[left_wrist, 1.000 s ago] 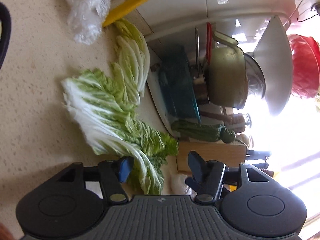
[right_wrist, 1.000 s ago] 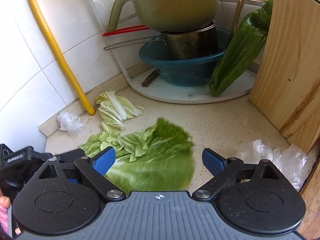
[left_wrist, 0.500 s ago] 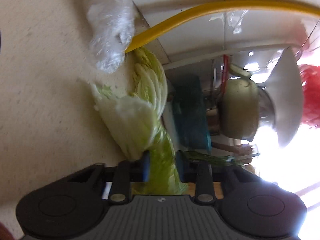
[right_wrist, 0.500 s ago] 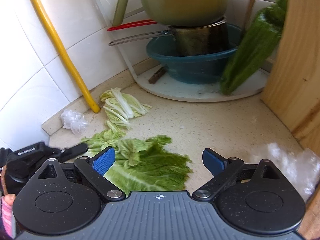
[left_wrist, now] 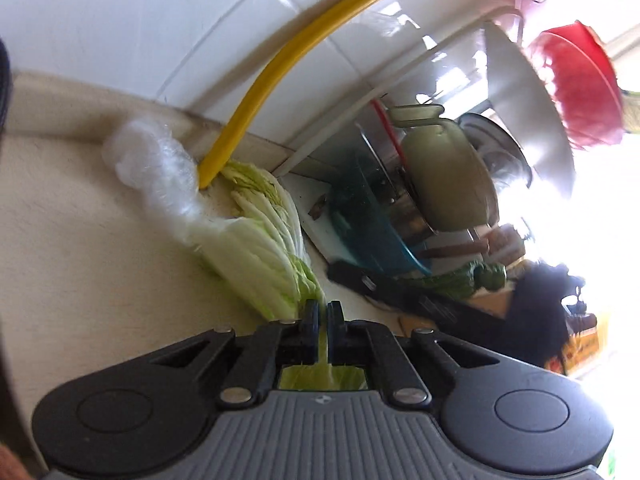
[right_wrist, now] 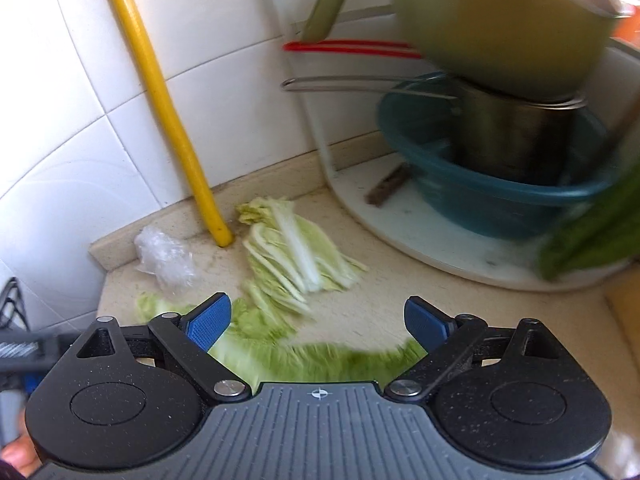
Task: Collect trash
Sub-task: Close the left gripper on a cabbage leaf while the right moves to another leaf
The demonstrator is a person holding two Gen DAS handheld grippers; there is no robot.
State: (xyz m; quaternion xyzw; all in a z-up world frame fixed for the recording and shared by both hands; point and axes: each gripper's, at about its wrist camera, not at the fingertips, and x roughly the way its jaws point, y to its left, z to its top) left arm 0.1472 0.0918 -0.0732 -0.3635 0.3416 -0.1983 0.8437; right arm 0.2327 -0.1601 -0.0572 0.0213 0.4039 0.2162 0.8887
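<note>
Green cabbage leaf (left_wrist: 256, 268) was pinched tight in the left gripper (left_wrist: 323, 316), over the counter (left_wrist: 80, 248). One more leaf (right_wrist: 296, 256) lay there. The right gripper (right_wrist: 318, 320) gaped wide, holding nothing.

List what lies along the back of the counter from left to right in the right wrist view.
Crumpled clear plastic → foot of the yellow hose → pale cabbage leaves → white rack base → teal basin holding a steel pot.
</note>
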